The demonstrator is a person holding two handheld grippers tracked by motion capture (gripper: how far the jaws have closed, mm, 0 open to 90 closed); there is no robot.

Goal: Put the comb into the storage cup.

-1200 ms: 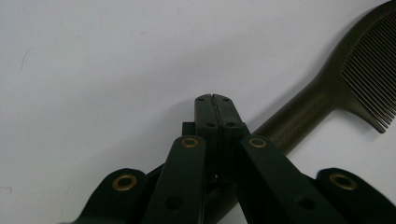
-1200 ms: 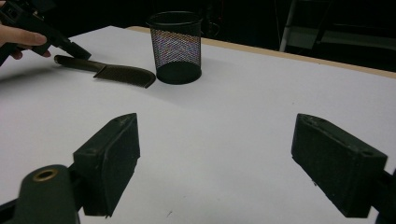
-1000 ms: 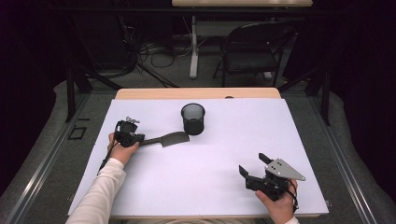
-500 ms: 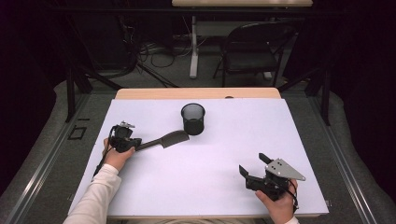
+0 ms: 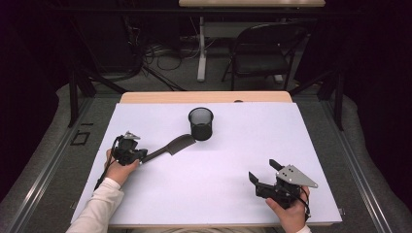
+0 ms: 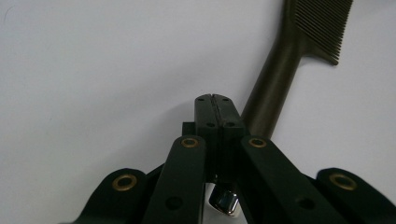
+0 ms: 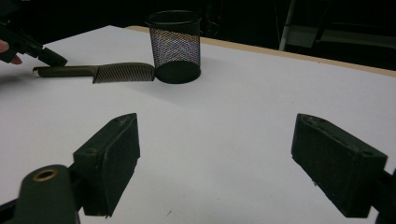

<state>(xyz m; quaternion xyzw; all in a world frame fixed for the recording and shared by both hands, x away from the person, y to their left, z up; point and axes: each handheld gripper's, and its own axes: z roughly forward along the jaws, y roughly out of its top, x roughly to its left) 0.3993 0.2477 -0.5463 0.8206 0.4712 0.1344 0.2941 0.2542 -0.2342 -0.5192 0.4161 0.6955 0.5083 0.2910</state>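
The left gripper [image 6: 215, 100] is seen with its jaws pressed together on nothing, the tips just beside the handle of the comb [image 6: 280, 70], which lies flat on the white table [image 5: 233, 194] with its toothed end by the mesh cup [image 5: 200, 123]. The right gripper [image 7: 224, 154] is held well apart from both, jaws wide apart. With the jaws shut, the comb could be nudged or spun against the cup rather than gripped, and its thin, flat handle could be missed.

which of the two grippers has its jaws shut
The left gripper, by the comb handle: its jaws are pressed flat together with nothing between them. The right gripper holds its jaws wide apart over bare table.
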